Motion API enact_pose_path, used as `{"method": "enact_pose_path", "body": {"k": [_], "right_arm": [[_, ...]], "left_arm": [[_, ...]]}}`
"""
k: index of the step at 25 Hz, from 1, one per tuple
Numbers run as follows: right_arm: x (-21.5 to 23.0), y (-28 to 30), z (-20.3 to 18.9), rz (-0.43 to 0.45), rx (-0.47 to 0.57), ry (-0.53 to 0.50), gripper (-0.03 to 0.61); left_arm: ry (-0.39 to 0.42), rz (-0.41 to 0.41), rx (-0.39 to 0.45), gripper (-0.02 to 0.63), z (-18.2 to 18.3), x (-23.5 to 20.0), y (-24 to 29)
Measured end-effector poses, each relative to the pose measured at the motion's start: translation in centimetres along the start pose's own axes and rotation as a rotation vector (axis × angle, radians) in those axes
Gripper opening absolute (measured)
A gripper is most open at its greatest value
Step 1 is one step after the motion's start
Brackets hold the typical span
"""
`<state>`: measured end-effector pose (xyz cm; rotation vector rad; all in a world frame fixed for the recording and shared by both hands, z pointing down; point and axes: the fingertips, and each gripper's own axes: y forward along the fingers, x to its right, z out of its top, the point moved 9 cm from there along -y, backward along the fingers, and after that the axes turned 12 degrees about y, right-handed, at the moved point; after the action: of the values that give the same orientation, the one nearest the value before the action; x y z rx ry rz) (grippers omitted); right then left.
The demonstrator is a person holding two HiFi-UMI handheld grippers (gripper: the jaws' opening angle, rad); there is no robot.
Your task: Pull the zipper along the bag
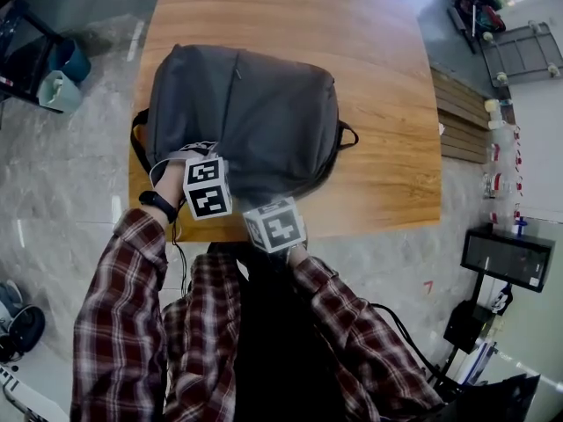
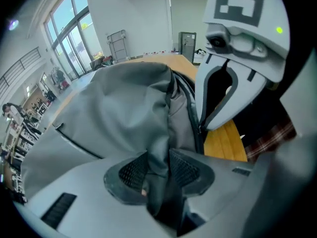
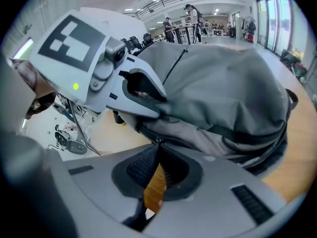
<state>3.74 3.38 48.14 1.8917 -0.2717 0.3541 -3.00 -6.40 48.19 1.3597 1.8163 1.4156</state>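
Observation:
A grey backpack [image 1: 246, 112] lies on the wooden table [image 1: 378, 77], its near edge by the table's front. In the left gripper view my left gripper [image 2: 159, 155] is shut on a fold of the bag's grey fabric [image 2: 158, 148], which stands up between the pads. The zipper track [image 2: 192, 114] runs just right of that fold. My right gripper [image 3: 157, 147] has its tips closed together on the small zipper pull [image 3: 157, 141] at the bag's edge. From the head, only the two marker cubes [image 1: 207, 187] [image 1: 274, 225] show; the fingertips are hidden beneath them.
The bag's side strap loop [image 1: 348, 135] points right and a black handle [image 1: 136, 139] sticks out left. The table's front edge [image 1: 378, 224] is close to my body. Teal containers [image 1: 62, 76] stand on the floor at left, a black box [image 1: 506, 258] at right.

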Motion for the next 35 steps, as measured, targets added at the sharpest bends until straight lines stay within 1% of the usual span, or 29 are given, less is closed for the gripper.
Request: {"method": "enact_pose_path", "body": {"k": [3,8,10,15,20,24,29,31,35], "right_arm": [[0.1,-0.5,0.9,0.026,0.016,-0.024,0.018],[0.8,-1.3,1.2,0.02,-0.05,0.008,0.018],[1.5,-1.9,1.3,0.005,-0.078,0.002,0.018],[4.9,-4.3,0.8,-0.012,-0.095,0.043,0.018],[7.3,-6.3,0.6,-0.049,-0.098,0.019,0.018],[9.2,-7.4,0.5,-0.043,-0.11,0.015,0.019],[11.6,-8.8,0.5,-0.046,-0.126,-0.034,0.02],[12.7,-9.3,0.6,-0.052,-0.124,-0.037,0.02],[13.5,-9.3,0.8,-0.04,-0.133,-0.039,0.02]], "left_arm": [[0.039,0.031,0.028,0.137,-0.1,0.5,0.0],[0.029,0.026,0.046,0.135,-0.2,0.8,0.2],[0.03,0.03,0.057,0.135,-0.1,0.8,0.2],[0.021,0.026,0.078,0.135,-0.2,1.0,0.3],[0.023,0.032,0.085,0.135,-0.4,1.0,0.2],[0.019,0.032,0.086,0.135,-0.6,0.9,0.0],[0.014,0.027,0.088,0.135,-0.5,0.9,0.2],[0.012,0.027,0.089,0.135,-0.5,0.9,0.2],[-0.007,0.02,0.09,0.136,-0.5,0.7,0.1]]}}
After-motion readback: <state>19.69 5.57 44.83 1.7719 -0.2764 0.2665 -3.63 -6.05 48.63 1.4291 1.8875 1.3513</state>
